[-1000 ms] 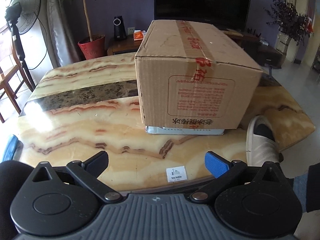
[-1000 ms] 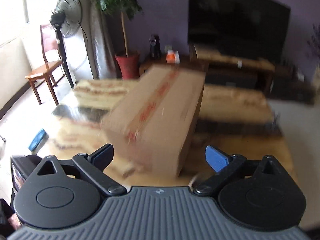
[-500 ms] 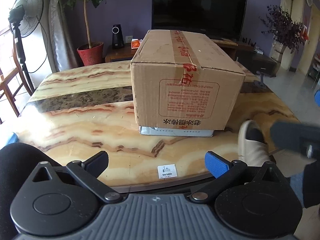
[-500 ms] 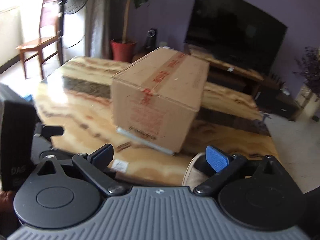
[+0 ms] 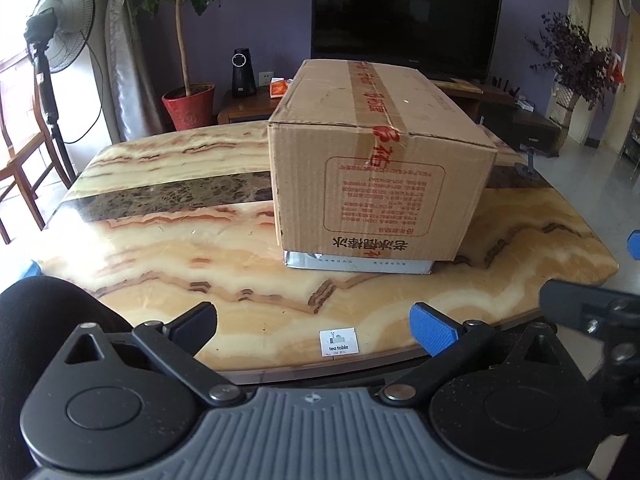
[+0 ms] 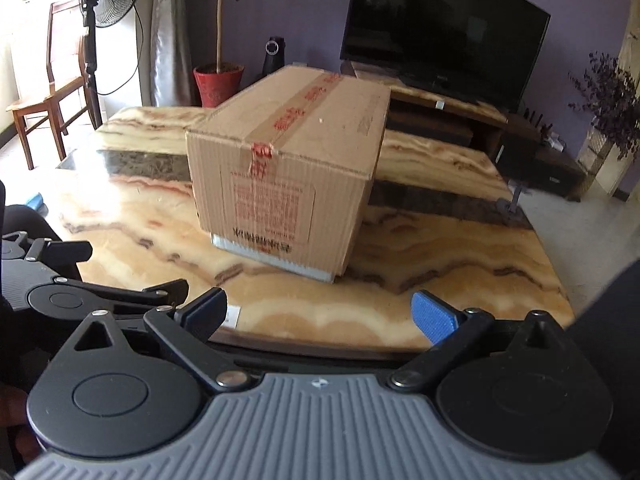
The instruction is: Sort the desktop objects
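A sealed brown cardboard box (image 5: 380, 160) (image 6: 292, 168) with red tape and red print stands on the marble table (image 5: 168, 248) (image 6: 440, 248). It rests on a flat silver-grey item (image 5: 356, 265) (image 6: 276, 258) whose front edge sticks out beneath it. My left gripper (image 5: 314, 326) is open and empty over the table's near edge, short of the box. My right gripper (image 6: 318, 314) is open and empty too, beside the left one, which shows in the right wrist view at the lower left (image 6: 80, 296).
A small "tea table" label (image 5: 339, 342) sits at the table's near edge. Beyond the table are a TV (image 5: 404, 16), a low wooden stand, a red potted plant (image 5: 188, 106), a standing fan (image 5: 52, 28) and a wooden chair (image 6: 44, 92).
Both grippers have pulled back and settled lower at the near table edge. The right view has steadied, and the slippered foot seen earlier is out of sight.
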{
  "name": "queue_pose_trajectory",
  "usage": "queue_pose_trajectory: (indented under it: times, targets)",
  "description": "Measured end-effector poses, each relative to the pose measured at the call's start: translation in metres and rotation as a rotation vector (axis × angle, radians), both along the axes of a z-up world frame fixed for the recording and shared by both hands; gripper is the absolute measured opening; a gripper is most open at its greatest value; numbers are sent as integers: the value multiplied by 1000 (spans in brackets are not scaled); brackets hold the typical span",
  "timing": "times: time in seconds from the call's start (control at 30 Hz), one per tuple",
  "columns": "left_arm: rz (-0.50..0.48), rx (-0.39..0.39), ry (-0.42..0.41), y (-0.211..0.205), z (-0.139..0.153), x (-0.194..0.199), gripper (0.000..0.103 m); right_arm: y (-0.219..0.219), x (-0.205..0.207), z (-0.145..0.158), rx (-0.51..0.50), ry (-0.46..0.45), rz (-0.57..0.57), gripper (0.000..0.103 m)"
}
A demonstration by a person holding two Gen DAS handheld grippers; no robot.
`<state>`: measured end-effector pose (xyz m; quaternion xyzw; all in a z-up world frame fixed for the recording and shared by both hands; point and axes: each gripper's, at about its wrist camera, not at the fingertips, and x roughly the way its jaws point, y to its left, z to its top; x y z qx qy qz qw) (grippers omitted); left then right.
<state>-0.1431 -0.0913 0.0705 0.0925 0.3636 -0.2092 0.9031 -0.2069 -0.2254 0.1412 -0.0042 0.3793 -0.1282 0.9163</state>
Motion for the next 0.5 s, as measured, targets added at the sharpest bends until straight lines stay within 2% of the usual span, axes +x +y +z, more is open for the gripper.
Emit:
queue_pose_trajectory:
  times: [0.5]
  targets:
    - [-7,35,1,-8,-6,-3,102,-10,1,-13,21,25,-36,99]
